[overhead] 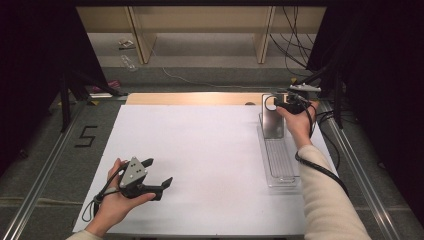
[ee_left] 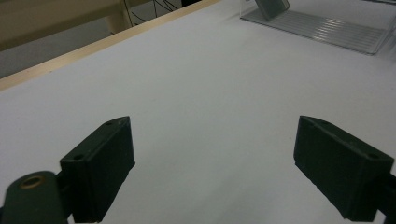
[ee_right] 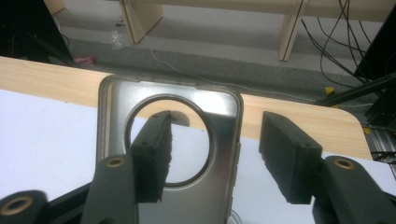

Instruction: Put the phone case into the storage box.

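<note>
High view: right gripper (overhead: 286, 104) sits at the far right of the table (overhead: 200, 160), at the upright metal plate (overhead: 273, 117) that stands in the far end of the clear ridged tray (overhead: 281, 162). The plate has a round hole near its top and rounded corners; it looks propped upright in the tray's slots, probably so it stays standing unaided.

In the right gripper view, the fingers (ee_right: 152, 156) straddle the plate's right edge, one in front of the hole, the other out past the edge, gap visible on both sides. Released, not pressing on the plate; reads as a let-go after placing it, or a pre-grasp.

Left gripper (overhead: 159, 176) rests low at the near left of the table, well apart from the tray, fingers (ee_left: 100, 165) spread wide with nothing between them, just bare white surface. Likely parked out of the way.
</note>
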The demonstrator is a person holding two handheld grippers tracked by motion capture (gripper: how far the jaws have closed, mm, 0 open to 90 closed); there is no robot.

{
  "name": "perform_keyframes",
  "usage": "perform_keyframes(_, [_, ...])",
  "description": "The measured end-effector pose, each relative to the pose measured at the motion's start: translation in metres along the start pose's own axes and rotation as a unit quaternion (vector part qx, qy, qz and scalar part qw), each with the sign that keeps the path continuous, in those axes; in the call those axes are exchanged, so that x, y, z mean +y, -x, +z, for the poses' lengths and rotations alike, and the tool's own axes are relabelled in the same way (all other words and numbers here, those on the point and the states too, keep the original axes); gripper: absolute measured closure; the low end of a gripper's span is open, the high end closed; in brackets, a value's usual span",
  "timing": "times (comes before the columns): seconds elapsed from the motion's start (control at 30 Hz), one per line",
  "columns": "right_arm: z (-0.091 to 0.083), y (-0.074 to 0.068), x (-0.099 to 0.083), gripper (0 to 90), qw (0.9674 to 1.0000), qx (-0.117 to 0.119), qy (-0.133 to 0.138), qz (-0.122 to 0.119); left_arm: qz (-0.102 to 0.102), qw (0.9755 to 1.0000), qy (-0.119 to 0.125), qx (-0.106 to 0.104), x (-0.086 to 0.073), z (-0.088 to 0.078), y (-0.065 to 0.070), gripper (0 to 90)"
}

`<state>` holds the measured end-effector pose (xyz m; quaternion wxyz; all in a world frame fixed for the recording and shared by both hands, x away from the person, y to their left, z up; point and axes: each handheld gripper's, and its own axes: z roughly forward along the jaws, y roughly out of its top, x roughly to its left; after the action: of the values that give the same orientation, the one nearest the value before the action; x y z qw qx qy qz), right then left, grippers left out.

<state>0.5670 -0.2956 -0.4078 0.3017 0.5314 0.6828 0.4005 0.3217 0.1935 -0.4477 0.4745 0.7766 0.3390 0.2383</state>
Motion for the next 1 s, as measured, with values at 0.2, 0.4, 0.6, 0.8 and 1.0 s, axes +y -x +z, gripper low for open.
perform_keyframes(0.2, [-0.004, -0.001, 0.002, 31.9, 0.9999, 0.003, 0.006, 0.010, 0.000, 1.0000, 0.000, 0.000, 0.000, 0.000, 0.000, 11.8])
perform_keyframes(0.4, [-0.012, -0.003, 0.003, 23.6, 0.9998, 0.013, 0.013, 0.008, 0.001, 1.0000, -0.001, 0.000, 0.000, 0.000, 0.000, 12.0])
perform_keyframes(0.6, [-0.022, -0.004, 0.001, 19.8, 0.9997, 0.014, 0.019, 0.008, 0.000, 1.0000, -0.002, 0.000, 0.000, 0.000, 0.000, 12.3])
perform_keyframes(0.8, [-0.028, -0.002, -0.006, 19.0, 0.9998, 0.012, 0.015, 0.005, 0.000, 1.0000, -0.002, 0.000, 0.000, 0.000, 0.000, 12.4])
perform_keyframes(1.0, [-0.035, -0.005, -0.010, 18.7, 0.9997, 0.018, 0.015, 0.001, 0.000, 1.0000, -0.001, 0.001, 0.001, 0.000, 0.001, 12.5])
